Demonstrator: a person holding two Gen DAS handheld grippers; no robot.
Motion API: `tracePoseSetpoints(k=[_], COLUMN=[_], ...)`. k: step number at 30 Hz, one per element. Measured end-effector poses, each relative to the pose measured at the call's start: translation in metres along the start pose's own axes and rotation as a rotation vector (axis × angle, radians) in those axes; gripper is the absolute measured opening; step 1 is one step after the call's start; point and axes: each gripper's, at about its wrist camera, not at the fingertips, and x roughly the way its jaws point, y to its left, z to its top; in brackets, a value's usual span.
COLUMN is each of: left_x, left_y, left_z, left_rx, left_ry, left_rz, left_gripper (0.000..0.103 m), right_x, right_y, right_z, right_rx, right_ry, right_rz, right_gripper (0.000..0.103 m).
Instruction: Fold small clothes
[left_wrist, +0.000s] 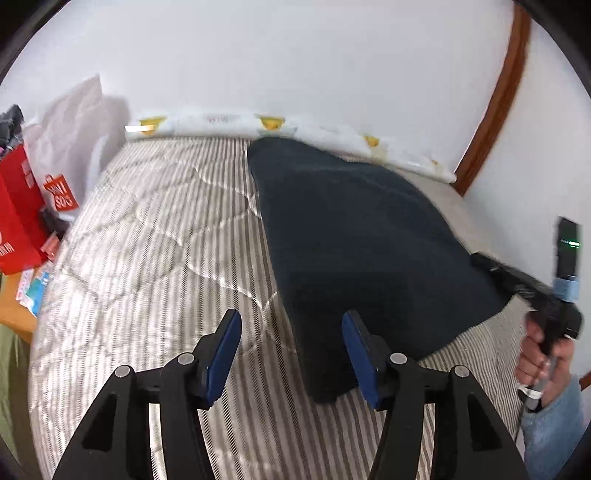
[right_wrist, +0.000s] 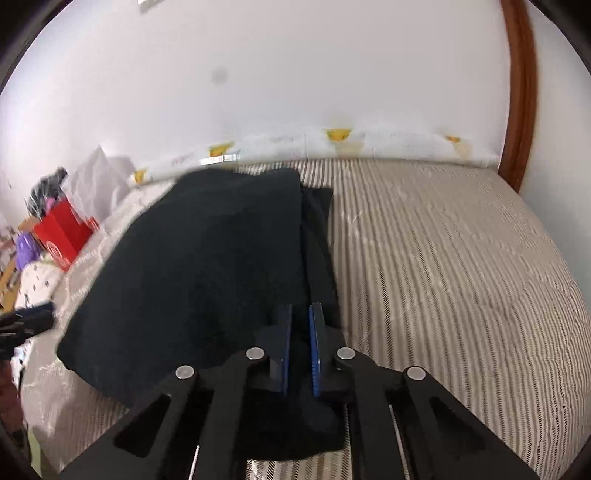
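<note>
Left gripper (left_wrist: 291, 325): jaws apart, blue pads clear of everything. The near corner of the dark navy garment (left_wrist: 354, 236) lies between the two fingers, closer to the right-side pad, but neither pad presses on it. Striped quilted bed cover (left_wrist: 155, 236) shows directly under and ahead of the jaws.

Right gripper (right_wrist: 300, 317): jaws drawn together, clamped on the garment's near right edge; a fold of dark cloth bunches between and below the pads. In the left wrist view this gripper sits off to the right of the left jaws, at the garment's right corner, held by a hand (left_wrist: 543, 354) in a light blue sleeve (left_wrist: 554, 432).

Garment: spread flat on the bed cover, running from both grippers away toward the wall. In the right wrist view a narrower folded layer shows along its right side, just ahead of the clamped jaws.

Left of the left jaws, at the bed's edge: red box (left_wrist: 18, 210), white shopping bag with a red logo (left_wrist: 66, 155).

Farther on, beyond the garment: rolled white cloth with yellow print (left_wrist: 280, 127) along the foot of the white wall (left_wrist: 295, 55). Brown wooden trim (left_wrist: 495, 103) far right.
</note>
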Motion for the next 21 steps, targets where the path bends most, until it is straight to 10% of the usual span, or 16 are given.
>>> tracePoseSetpoints(k=[10,16,21], left_x=[0.011,0.026,0.042], left_y=[0.002,0.01,0.018], left_z=[0.004,0.036,0.063], left_rx=[0.01,0.024,0.039], left_ry=[0.034,0.042,0.032], left_rz=[-0.008,0.018,0.02], left_gripper=[0.055,0.055,0.055], right_x=[0.008,0.027,0.072], right_y=[-0.01,-0.009,0.006], right_z=[0.003,0.066,0.106], right_rx=[-0.015,0.013,-0.02], right_ry=[0.071,0.095,0.148], right_rz=[-0.028,-0.005,0.007], right_gripper=[0.009,0.043,0.043])
